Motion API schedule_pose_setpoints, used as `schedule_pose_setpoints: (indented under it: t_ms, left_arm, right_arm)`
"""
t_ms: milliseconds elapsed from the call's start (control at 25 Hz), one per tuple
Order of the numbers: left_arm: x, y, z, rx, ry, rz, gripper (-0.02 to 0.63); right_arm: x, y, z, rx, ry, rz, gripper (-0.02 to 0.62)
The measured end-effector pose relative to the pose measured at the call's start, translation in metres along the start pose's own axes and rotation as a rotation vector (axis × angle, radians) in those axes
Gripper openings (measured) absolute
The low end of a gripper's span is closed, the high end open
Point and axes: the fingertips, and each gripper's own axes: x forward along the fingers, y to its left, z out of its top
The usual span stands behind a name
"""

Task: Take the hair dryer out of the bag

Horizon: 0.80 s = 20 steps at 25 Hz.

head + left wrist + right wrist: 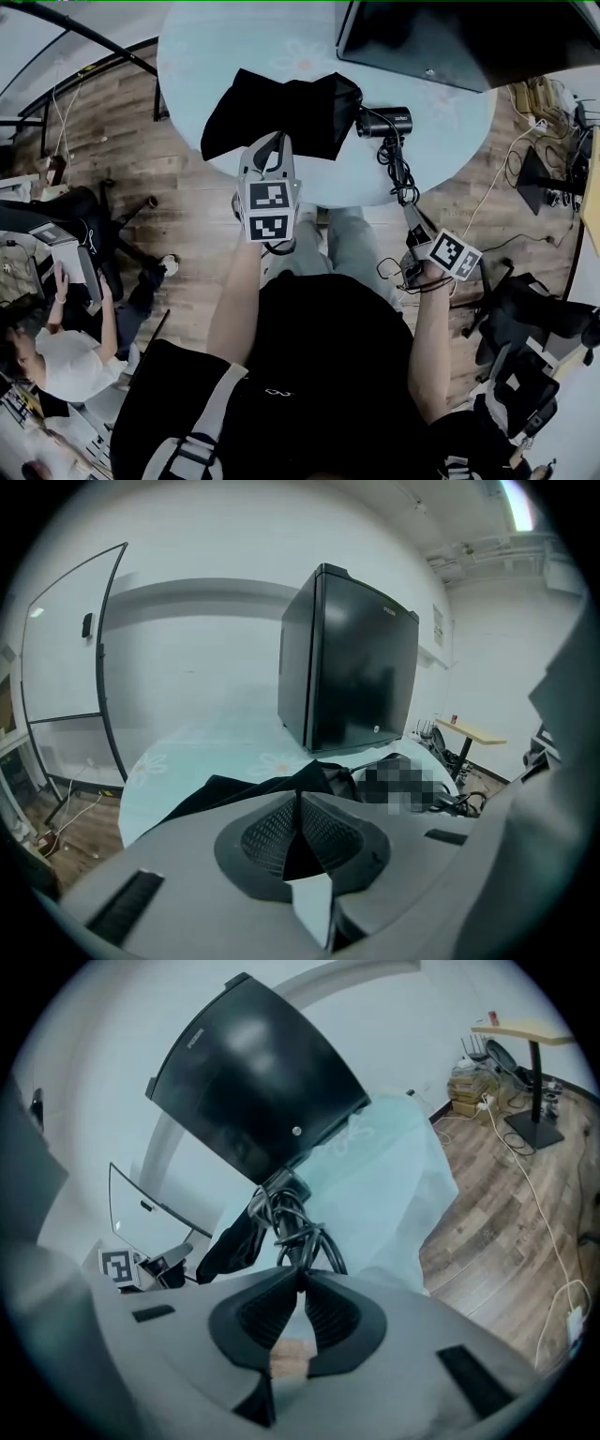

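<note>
On the round pale-blue table point(216, 56) the black bag point(281, 112) lies flat and crumpled. The black hair dryer point(384, 122) lies on the table just right of the bag's mouth, outside it, and its coiled cord point(398, 169) runs toward the table's near edge. My right gripper point(410, 208) is at that edge, shut on the cord point(295, 1232), which bunches right at its tips point(302, 1274). My left gripper point(272, 141) hovers over the bag's near edge. Its jaws point(300, 799) are shut with nothing between them, and the bag point(272, 794) lies just beyond.
A black mini fridge point(450, 37) stands at the table's far right side. A person sits at lower left point(56, 347) among office chairs point(112, 216). Cables and a small desk point(473, 731) are on the wooden floor to the right. A whiteboard frame point(103, 667) stands behind the table.
</note>
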Motion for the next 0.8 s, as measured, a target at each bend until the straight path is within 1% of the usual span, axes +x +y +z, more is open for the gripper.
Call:
schedule_pose_setpoints:
  t_ms: [120, 280, 480, 560, 640, 720, 800]
  left_arm:
    - [0.002, -0.018, 0.004, -0.004, -0.011, -0.017, 0.015]
    - [-0.001, -0.041, 0.010, -0.005, -0.032, -0.036, 0.015]
    - [-0.015, -0.059, 0.025, -0.016, -0.082, -0.038, 0.015]
    - [-0.024, -0.066, 0.031, -0.016, -0.107, -0.029, 0.014]
    - [-0.034, -0.076, 0.037, -0.017, -0.135, -0.017, 0.014]
    - [-0.047, -0.089, 0.044, -0.024, -0.164, -0.010, 0.014]
    - [-0.060, -0.103, 0.052, -0.026, -0.196, -0.009, 0.014]
  right_arm:
    - [0.007, 0.014, -0.013, -0.070, 0.065, 0.021, 0.031]
    - [0.018, 0.024, -0.029, -0.163, 0.146, 0.034, 0.034]
    - [0.016, 0.021, -0.041, -0.290, 0.197, -0.003, 0.044]
    - [0.010, 0.021, -0.042, -0.343, 0.196, -0.011, 0.046]
    - [0.002, 0.025, -0.039, -0.392, 0.173, -0.002, 0.044]
    - [-0.007, 0.034, -0.031, -0.429, 0.131, 0.026, 0.044]
    - [-0.016, 0.048, -0.018, -0.464, 0.072, 0.062, 0.028]
